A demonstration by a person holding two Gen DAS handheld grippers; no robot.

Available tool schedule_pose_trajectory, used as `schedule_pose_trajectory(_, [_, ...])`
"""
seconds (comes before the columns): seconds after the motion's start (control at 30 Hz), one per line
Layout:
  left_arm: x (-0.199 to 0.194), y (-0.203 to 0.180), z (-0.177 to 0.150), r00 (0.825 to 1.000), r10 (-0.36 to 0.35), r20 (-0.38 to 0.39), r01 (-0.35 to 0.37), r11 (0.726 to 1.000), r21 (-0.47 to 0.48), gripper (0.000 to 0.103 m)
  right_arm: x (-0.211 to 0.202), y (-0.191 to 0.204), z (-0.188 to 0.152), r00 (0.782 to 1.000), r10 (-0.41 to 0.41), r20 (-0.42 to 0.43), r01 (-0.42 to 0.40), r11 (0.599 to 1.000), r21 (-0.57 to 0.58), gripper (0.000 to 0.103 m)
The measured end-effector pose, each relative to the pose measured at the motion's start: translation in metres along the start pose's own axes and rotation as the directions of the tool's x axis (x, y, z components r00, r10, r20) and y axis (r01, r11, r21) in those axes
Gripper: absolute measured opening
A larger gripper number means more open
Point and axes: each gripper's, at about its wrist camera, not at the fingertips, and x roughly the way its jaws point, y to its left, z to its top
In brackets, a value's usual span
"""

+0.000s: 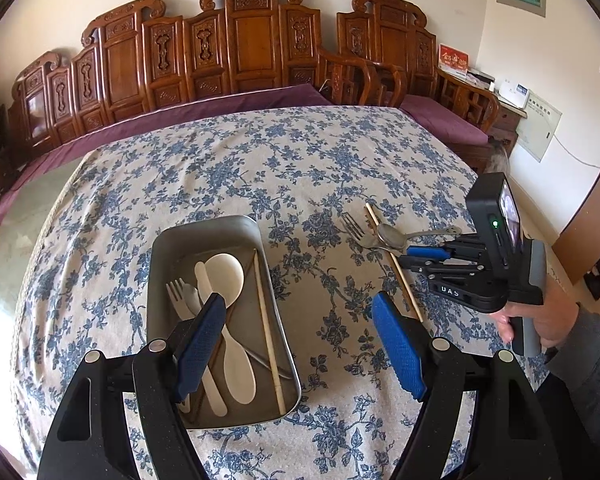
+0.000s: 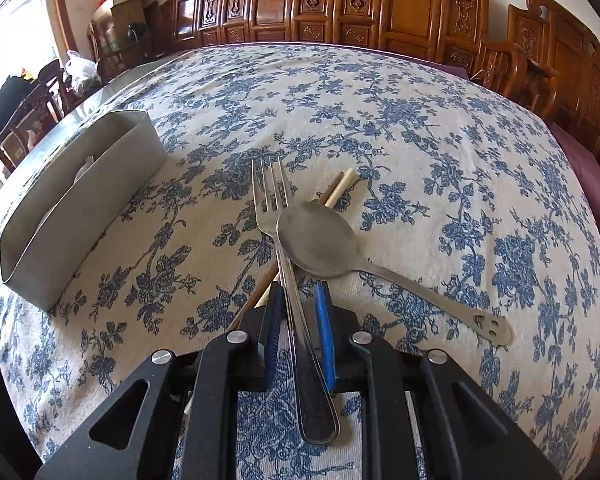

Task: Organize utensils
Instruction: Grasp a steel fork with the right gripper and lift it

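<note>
A metal tray (image 1: 162,256) sits on the floral cloth and holds a white spoon (image 1: 230,280), a white knife, a fork and a chopstick (image 1: 266,320). My left gripper (image 1: 300,344) is open and empty, above the tray's right side. To the right lie a metal fork (image 1: 356,232), a metal spoon (image 1: 396,236) and a chopstick (image 1: 400,276). My right gripper (image 2: 298,320) is shut on the metal fork (image 2: 284,248), by its handle. The metal spoon (image 2: 320,240) lies partly on the fork, over a chopstick (image 2: 342,186). The tray (image 2: 80,208) is at the left.
The table carries a blue floral cloth (image 1: 280,160). A carved wooden bench (image 1: 220,52) with a purple cushion runs behind it, with wooden chairs (image 1: 380,76) at the back right. Boxes and a bag (image 2: 82,68) stand at the far left.
</note>
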Motion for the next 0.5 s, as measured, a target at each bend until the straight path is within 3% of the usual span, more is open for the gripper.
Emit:
schedule_pose_trajectory(0.2, [0.002, -0.009, -0.002, 1.000, -0.002, -0.007, 0.002, 1.000, 0.010, 0.072, 0.000, 0.010, -0.002, 1.000, -0.023, -0.001, 0.023, 0.998, -0.059, 0.012])
schedule_pose_trajectory(0.5, [0.008, -0.018, -0.008, 1.000, 0.008, -0.026, -0.007, 1.000, 0.019, 0.072, -0.011, 0.021, -0.001, 0.999, 0.028, 0.036, -0.026, 0.997, -0.068, 0.009])
